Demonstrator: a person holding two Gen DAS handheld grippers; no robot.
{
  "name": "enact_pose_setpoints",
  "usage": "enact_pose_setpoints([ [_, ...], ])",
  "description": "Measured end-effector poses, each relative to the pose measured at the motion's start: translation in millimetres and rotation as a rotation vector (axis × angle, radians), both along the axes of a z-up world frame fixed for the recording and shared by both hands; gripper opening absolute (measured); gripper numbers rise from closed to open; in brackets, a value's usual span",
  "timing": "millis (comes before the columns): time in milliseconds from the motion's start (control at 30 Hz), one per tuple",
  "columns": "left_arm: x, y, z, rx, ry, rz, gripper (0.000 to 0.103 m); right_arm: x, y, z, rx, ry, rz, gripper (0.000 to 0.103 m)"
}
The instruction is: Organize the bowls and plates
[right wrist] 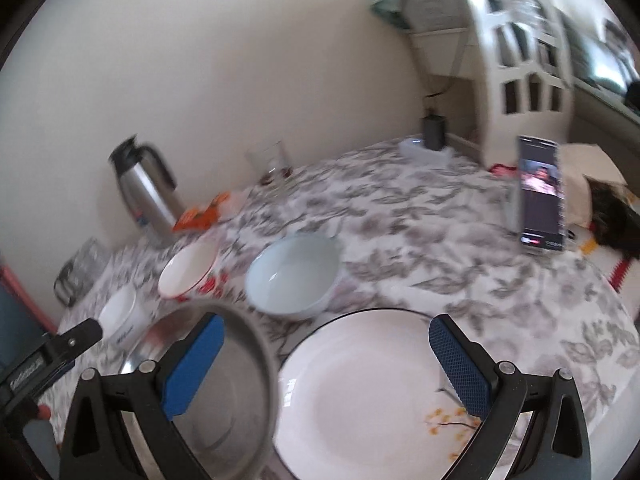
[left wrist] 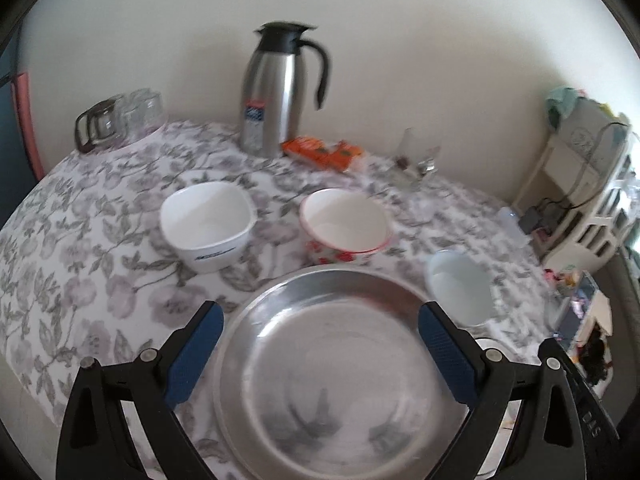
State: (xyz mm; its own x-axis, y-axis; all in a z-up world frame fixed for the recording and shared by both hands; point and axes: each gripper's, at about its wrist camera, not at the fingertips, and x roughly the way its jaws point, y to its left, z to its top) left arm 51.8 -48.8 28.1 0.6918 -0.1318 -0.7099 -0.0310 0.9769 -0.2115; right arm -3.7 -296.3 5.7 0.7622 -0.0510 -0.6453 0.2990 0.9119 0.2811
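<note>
A steel plate (left wrist: 340,376) lies at the near edge of the flowered table, and my left gripper (left wrist: 320,320) stands open above it with a blue pad on each side. Behind it sit a square white bowl (left wrist: 208,224), a red-flowered bowl (left wrist: 344,228) and a pale blue bowl (left wrist: 460,286). In the right wrist view my right gripper (right wrist: 326,332) hangs open over a white plate (right wrist: 360,396) with a dark rim. The steel plate (right wrist: 224,392) lies left of it, the pale blue bowl (right wrist: 294,276) just beyond, then the red-flowered bowl (right wrist: 188,270) and the white bowl (right wrist: 122,316).
A steel thermos jug (left wrist: 276,88), an orange packet (left wrist: 320,152), a drinking glass (left wrist: 416,160) and a glass pot (left wrist: 120,120) stand along the wall. A phone (right wrist: 540,196) is propped upright at the right. A white plastic rack (right wrist: 508,60) fills the corner.
</note>
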Motion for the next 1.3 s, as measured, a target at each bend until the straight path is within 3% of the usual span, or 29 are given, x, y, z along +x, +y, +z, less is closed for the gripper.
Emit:
enact_pose_setpoints([
  [167,-10.9,-29.3,12.4,-0.090,-0.024,-0.108,0.098,-15.0,-33.8,2.1,0.063,0.001,-0.061,0.103],
  [400,-25.6,-91.1,9.8,-0.122,0.050,-0.250,0.098,-36.8,-76.9,3.9,0.039,-0.016,-0.128,0.103],
  [633,-42.6,-132.3,-2.0,-0.123,0.111,-0.310,0.098,-52.8,-110.0,-3.6,0.057,-0.015,-0.137,0.103],
  [867,-50.3,-148.9,-30.5,-0.193,0.267,-0.293,0.098,-58.5,-125.8,-28.5,0.125,0.025,-0.093,0.097],
  [1067,-59.3,-161.8,-51.1,-0.189,0.344,-0.259,0.090,-61.1,-134.0,-50.2,0.179,0.063,-0.079,0.085],
  [1133,-60.2,-162.1,-56.6,-0.190,0.366,-0.243,0.089,-60.1,-134.8,-54.4,0.191,0.068,-0.066,0.077],
  [1300,-57.9,-147.6,-70.5,-0.225,0.418,-0.150,0.084,-56.0,-135.4,-70.9,0.238,0.103,-0.045,0.065],
])
